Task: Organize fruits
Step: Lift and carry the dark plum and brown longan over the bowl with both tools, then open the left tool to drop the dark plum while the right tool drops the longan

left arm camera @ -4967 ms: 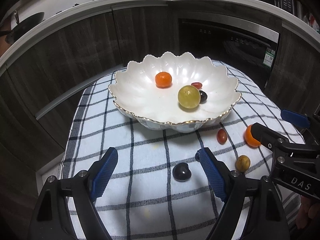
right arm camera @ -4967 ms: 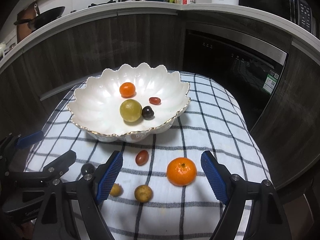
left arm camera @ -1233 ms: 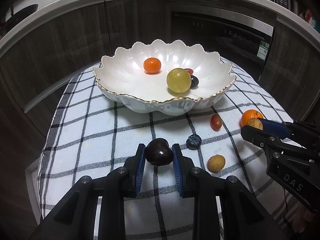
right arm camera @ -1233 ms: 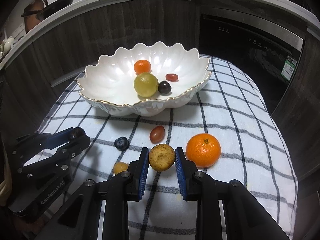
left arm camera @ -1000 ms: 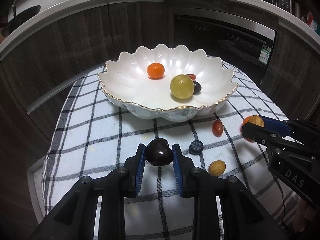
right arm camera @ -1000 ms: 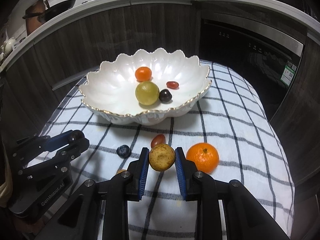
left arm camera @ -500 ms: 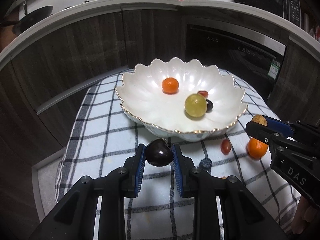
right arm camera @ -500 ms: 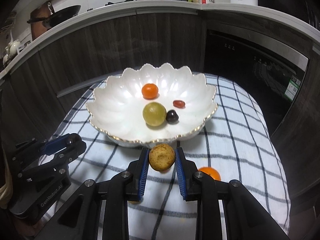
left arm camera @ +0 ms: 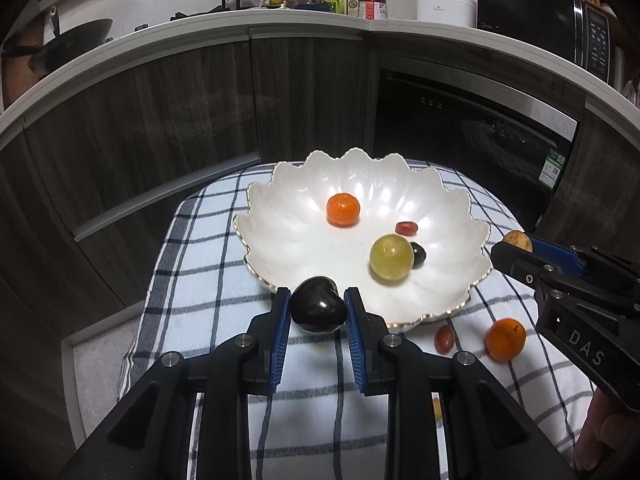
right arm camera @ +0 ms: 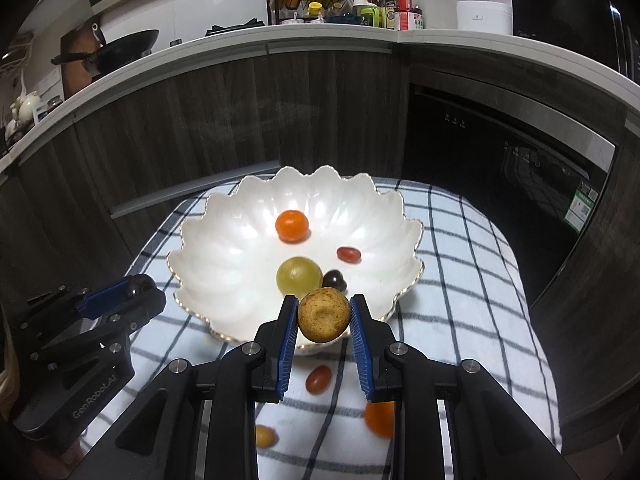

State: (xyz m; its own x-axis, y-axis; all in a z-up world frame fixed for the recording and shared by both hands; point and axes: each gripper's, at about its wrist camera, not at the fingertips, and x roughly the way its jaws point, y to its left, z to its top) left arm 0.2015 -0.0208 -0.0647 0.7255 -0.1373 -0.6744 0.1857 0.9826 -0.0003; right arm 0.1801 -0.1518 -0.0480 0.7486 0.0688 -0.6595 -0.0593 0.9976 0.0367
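Observation:
My left gripper (left arm camera: 318, 312) is shut on a dark cherry (left arm camera: 318, 309) and holds it in the air at the near rim of the white scalloped bowl (left arm camera: 280, 240). My right gripper (right arm camera: 323, 314) is shut on a tan round fruit (right arm camera: 324, 314), raised over the bowl's (right arm camera: 208, 248) near rim. The bowl holds a small orange (left arm camera: 343, 209), a green grape (left arm camera: 391, 256), a red grape tomato (left arm camera: 406, 228) and a dark cherry (left arm camera: 418, 255). On the checked cloth (left arm camera: 192, 280) lie a red tomato (left arm camera: 444, 338), an orange (left arm camera: 505, 339) and a yellow fruit (right arm camera: 265, 436).
The cloth-covered table is small, with edges close on every side. Dark cabinets (left arm camera: 160, 128) and a built-in appliance (left arm camera: 472, 128) stand behind it. Each gripper shows in the other's view, left (right arm camera: 120, 300) and right (left arm camera: 520, 250), on either side of the bowl.
Both grippers closed on their fruit, the left on the cherry, the right on the tan fruit. They have since lifted and moved forward to the bowl's near rim.

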